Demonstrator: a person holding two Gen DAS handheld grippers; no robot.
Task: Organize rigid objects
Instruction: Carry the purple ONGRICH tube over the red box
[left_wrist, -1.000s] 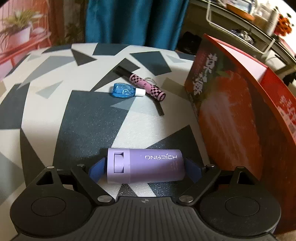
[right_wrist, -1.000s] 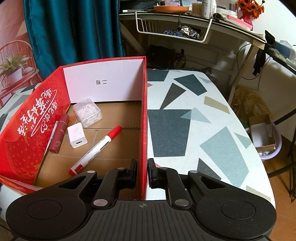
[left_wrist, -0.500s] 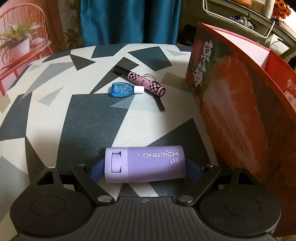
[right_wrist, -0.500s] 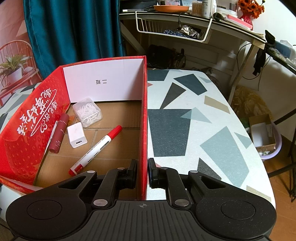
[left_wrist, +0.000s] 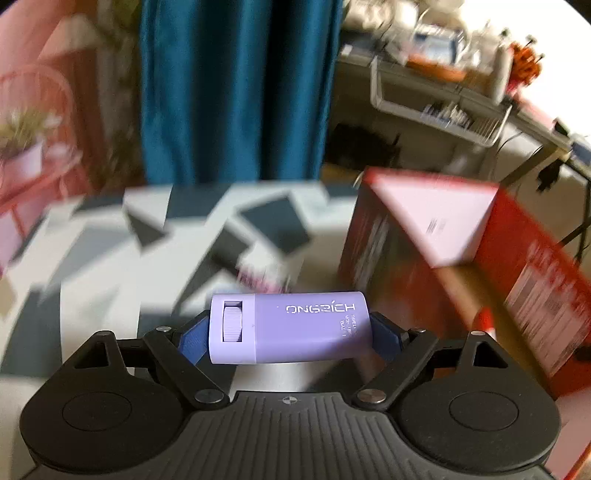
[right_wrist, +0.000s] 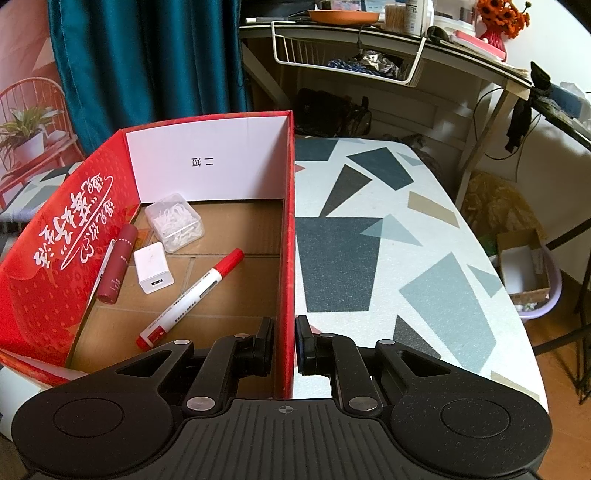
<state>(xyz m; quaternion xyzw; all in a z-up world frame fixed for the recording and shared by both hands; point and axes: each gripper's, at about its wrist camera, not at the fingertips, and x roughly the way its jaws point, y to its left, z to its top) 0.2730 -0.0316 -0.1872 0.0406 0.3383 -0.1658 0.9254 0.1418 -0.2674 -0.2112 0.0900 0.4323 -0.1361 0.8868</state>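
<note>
My left gripper (left_wrist: 288, 334) is shut on a lilac plastic case (left_wrist: 288, 326) marked ONGRICH, held crosswise above the patterned table (left_wrist: 110, 258). The view is blurred. The red cardboard box (left_wrist: 517, 258) is to the right, its open top in sight. My right gripper (right_wrist: 285, 343) is shut on the right wall of the red box (right_wrist: 286, 258). Inside the box lie a red marker (right_wrist: 192, 297), a white charger (right_wrist: 153, 267), a dark red tube (right_wrist: 118, 264) and a clear box of small white pieces (right_wrist: 173, 221).
A pink checked tube (left_wrist: 260, 277) lies blurred on the table beyond the lilac case. A blue curtain (right_wrist: 147, 59) hangs behind. A desk with a wire basket (right_wrist: 351, 51) stands at the back right. The table edge (right_wrist: 517, 314) curves on the right.
My left gripper has lifted the lilac case and swung up and right toward the box; the box opening has come into sight. The right gripper has not moved.
</note>
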